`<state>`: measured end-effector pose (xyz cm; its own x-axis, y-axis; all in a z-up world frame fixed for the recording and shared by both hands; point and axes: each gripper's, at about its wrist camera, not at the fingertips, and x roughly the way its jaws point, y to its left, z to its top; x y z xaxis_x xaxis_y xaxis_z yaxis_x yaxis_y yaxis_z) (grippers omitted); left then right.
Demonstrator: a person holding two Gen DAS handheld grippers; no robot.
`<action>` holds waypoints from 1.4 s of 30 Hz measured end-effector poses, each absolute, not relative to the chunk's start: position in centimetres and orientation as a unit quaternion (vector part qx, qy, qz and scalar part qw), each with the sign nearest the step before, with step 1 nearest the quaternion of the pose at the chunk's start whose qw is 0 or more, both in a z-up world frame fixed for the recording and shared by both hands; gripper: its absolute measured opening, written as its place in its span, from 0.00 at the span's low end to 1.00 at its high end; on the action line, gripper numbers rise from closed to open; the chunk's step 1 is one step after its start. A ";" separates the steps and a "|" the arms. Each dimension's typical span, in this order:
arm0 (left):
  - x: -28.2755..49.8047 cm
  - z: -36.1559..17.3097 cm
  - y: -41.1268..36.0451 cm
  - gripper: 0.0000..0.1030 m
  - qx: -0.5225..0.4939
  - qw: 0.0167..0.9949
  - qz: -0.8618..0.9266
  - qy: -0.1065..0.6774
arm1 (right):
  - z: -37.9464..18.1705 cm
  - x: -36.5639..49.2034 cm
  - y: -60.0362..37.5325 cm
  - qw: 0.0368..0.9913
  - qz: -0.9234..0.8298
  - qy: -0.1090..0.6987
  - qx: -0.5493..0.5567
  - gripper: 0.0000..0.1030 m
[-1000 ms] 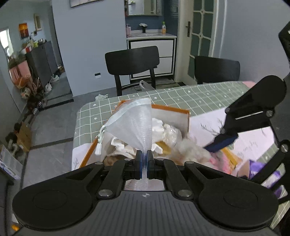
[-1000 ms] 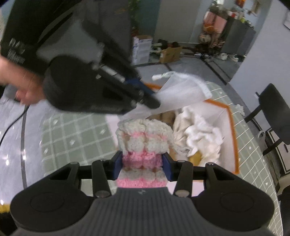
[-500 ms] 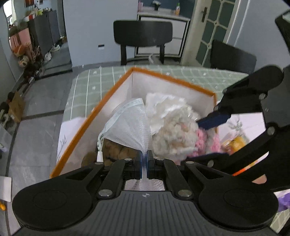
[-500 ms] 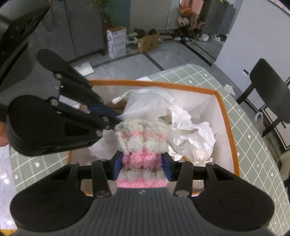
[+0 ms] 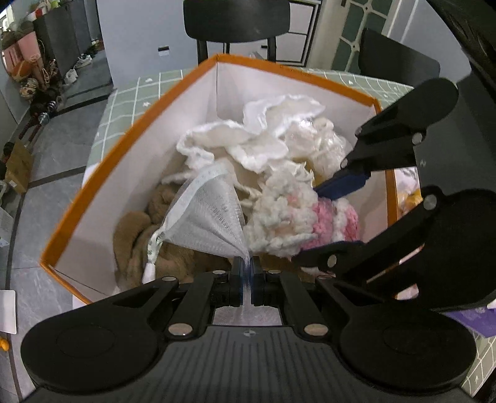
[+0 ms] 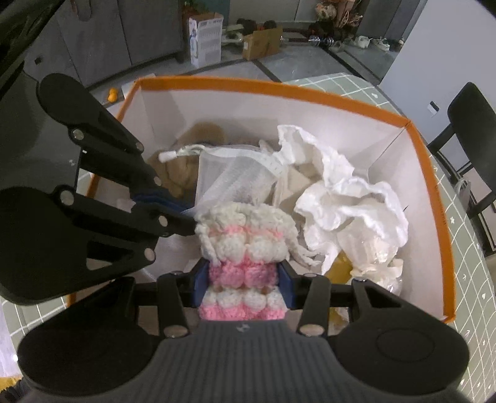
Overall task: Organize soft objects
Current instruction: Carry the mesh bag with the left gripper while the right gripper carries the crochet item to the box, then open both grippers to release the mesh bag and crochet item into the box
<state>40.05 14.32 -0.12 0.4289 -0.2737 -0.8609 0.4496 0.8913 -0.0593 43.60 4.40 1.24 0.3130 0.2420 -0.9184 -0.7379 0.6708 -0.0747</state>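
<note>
An orange-rimmed white box (image 5: 133, 130) (image 6: 279, 90) stands on the green checked table. My left gripper (image 5: 246, 272) is shut on a white mesh drawstring bag (image 5: 207, 217) (image 6: 235, 176) and holds it inside the box. My right gripper (image 6: 243, 279) is shut on a pink and white crocheted piece (image 6: 245, 245) (image 5: 288, 217) and holds it inside the box beside the mesh bag. In the box lie white crumpled cloth (image 5: 248, 139) (image 6: 347, 201) and a brown plush thing (image 5: 139, 232) (image 6: 179, 173).
Black chairs (image 5: 235, 18) (image 6: 468, 114) stand beside the table. The green tablecloth (image 6: 474, 279) shows around the box. Cardboard boxes (image 6: 260, 43) and clutter lie on the grey floor.
Both grippers have moved down and forward into the box with their loads. The box now fills both views. Both grips are unchanged.
</note>
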 end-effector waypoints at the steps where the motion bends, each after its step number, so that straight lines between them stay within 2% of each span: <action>1: 39.9 -0.3 14.3 0.04 0.092 0.839 -0.216 0.491 | 1.1 43.6 4.4 0.769 0.318 0.494 -0.253 0.45; 10: 39.4 -0.9 14.0 0.04 0.108 0.835 -0.214 0.496 | -0.3 43.8 5.1 0.760 0.318 0.500 -0.267 0.48; 20: 39.4 -2.0 12.4 0.04 0.144 0.821 -0.208 0.511 | -1.6 43.6 4.9 0.760 0.321 0.492 -0.276 0.58; 22: 39.2 -1.8 12.3 0.07 0.148 0.822 -0.204 0.510 | -1.5 43.5 4.7 0.763 0.319 0.489 -0.277 0.60; 27: 38.6 -0.9 12.5 0.24 0.151 0.830 -0.192 0.502 | -0.8 43.0 4.2 0.770 0.314 0.481 -0.277 0.64; 33: 37.4 1.1 12.6 0.34 0.148 0.839 -0.182 0.491 | 1.0 41.8 3.6 0.782 0.310 0.463 -0.280 0.71; 42: 34.4 3.3 11.9 0.36 0.150 0.848 -0.182 0.475 | 3.7 38.7 2.5 0.793 0.316 0.441 -0.276 0.71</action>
<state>34.40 11.92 3.26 0.4831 -0.1656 -0.8598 0.4502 0.8892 0.0817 38.68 2.52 3.73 0.4114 0.2581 -0.8742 -0.7450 0.6478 -0.1594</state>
